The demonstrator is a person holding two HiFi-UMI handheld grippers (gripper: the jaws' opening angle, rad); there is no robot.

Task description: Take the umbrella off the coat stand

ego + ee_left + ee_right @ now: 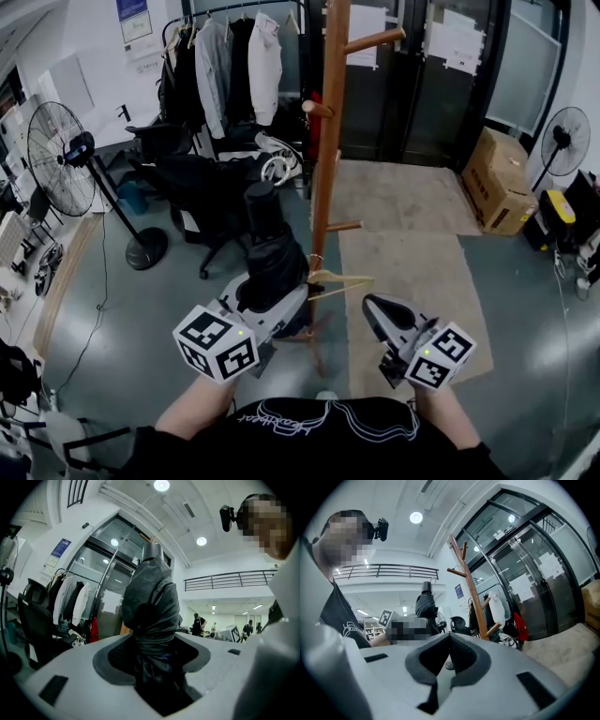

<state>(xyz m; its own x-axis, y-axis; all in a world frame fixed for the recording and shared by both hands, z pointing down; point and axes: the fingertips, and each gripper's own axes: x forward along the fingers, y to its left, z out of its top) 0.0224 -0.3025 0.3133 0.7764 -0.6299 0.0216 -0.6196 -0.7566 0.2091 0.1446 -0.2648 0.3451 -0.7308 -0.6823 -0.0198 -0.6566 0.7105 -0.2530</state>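
Observation:
A black folded umbrella (270, 251) stands upright between the jaws of my left gripper (274, 298), just left of the brown wooden coat stand (330, 141) and apart from its pole. In the left gripper view the umbrella's gathered fabric (152, 602) fills the gap, and the left gripper (154, 656) is shut on it. My right gripper (377, 314) hovers to the right of the stand's base with nothing in it. Its tips meet in the right gripper view (451, 634), where the umbrella (424, 606) and the stand (471, 592) show beyond.
A wooden hanger (339, 279) hangs low on the stand. Office chairs piled with dark clothes (202, 178) and a clothes rack (230, 56) stand behind. A floor fan (61, 159) is at the left; a cardboard box (502, 183) and another fan (565, 139) at the right.

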